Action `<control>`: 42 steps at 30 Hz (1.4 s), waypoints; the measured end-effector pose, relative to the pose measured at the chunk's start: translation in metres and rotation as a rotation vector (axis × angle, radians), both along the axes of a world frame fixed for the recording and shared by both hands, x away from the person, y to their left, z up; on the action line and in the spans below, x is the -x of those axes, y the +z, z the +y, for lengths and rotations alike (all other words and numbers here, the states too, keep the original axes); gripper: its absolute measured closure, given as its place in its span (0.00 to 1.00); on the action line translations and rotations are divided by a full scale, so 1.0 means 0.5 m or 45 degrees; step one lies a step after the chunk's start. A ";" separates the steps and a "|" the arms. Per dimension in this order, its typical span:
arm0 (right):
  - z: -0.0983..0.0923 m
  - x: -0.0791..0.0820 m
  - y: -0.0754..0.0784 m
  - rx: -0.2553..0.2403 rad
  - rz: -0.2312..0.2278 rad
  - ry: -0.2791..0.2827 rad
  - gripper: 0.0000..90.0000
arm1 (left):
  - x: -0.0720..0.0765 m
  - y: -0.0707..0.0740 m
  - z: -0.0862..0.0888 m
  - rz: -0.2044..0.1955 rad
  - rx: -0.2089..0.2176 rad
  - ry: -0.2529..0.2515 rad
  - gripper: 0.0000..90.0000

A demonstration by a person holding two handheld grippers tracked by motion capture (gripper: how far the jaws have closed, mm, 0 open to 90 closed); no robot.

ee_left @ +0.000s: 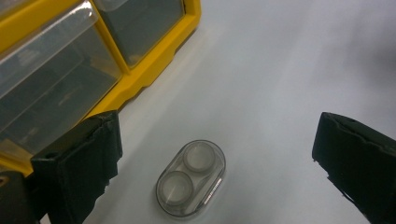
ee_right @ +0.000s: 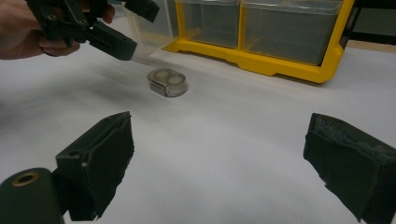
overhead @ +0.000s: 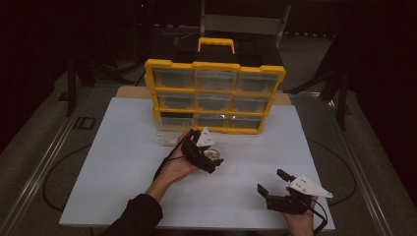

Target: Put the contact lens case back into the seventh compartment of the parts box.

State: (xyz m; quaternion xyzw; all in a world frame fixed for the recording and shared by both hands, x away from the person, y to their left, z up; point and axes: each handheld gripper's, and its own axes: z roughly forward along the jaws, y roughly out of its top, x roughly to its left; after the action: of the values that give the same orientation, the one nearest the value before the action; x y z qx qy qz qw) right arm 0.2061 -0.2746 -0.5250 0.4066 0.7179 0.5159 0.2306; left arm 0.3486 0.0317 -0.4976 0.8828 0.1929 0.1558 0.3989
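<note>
The white rectangular bench (overhead: 123, 162) carries, near its far edge, a yellow plastic organiser case with nine clear drawers and a yellow handle on top (overhead: 215, 93). No brand or label can be read on it; what lies in the drawers is hard to make out through the dim plastic. Just in front of its lower left drawers there seems to stand a clear plastic drawer (overhead: 167, 137), partly hidden by the left hand (overhead: 178, 166).

The left black tongs (overhead: 212, 158) hang over the middle of the bench, released, their jaws spread wide above a small clear oval case with two round wells (ee_left: 191, 178). This case lies flat on the bench, just beside the front of the organiser, touching neither jaw. A thin strip on its side may bear writing, too small to read.

The right black tongs (overhead: 271, 181), near the front right corner of the bench, are also released and hold nothing. The right hand (overhead: 301, 221) is cut off by the frame.
</note>
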 end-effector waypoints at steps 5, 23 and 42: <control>0.000 0.000 0.000 -0.001 0.000 -0.001 0.09 | -0.007 -0.008 -0.004 0.010 0.000 0.016 0.03; 0.000 -0.001 -0.001 0.002 0.000 0.007 0.09 | -0.015 -0.037 -0.019 0.018 -0.037 0.069 0.04; 0.000 -0.001 -0.001 0.005 -0.001 0.012 0.09 | -0.013 -0.073 -0.044 0.084 -0.082 0.051 0.05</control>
State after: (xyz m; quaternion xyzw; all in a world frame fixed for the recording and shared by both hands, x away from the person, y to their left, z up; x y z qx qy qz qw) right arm 0.2067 -0.2745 -0.5255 0.4026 0.7207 0.5156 0.2294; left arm 0.3552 0.0099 -0.5340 0.8958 0.2186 0.1406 0.3606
